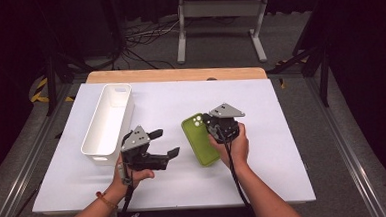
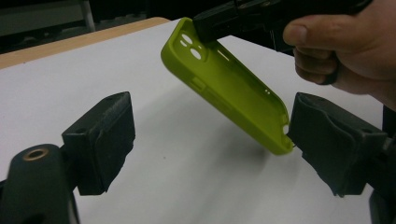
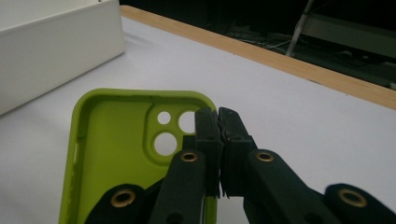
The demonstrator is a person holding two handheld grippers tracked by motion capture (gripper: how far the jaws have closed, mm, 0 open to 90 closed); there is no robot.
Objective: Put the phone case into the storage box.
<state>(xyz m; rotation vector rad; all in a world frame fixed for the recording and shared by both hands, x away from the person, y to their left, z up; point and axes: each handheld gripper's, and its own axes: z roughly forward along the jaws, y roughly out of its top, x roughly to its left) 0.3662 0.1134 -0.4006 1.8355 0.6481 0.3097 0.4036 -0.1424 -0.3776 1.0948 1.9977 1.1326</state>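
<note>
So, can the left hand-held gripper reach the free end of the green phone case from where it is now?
Probably yes. The left hand-held gripper has open jaws, and the green phone case, pinched at its camera end by the right hand-held gripper, hangs tilted above the table just ahead, its lower end near one pad. Nothing stands between them.

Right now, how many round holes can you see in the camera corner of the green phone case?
3. They sit in the raised corner of the phone case, clustered beside the right claw that pinches its edge: two larger, one smaller. None look hidden.
</note>
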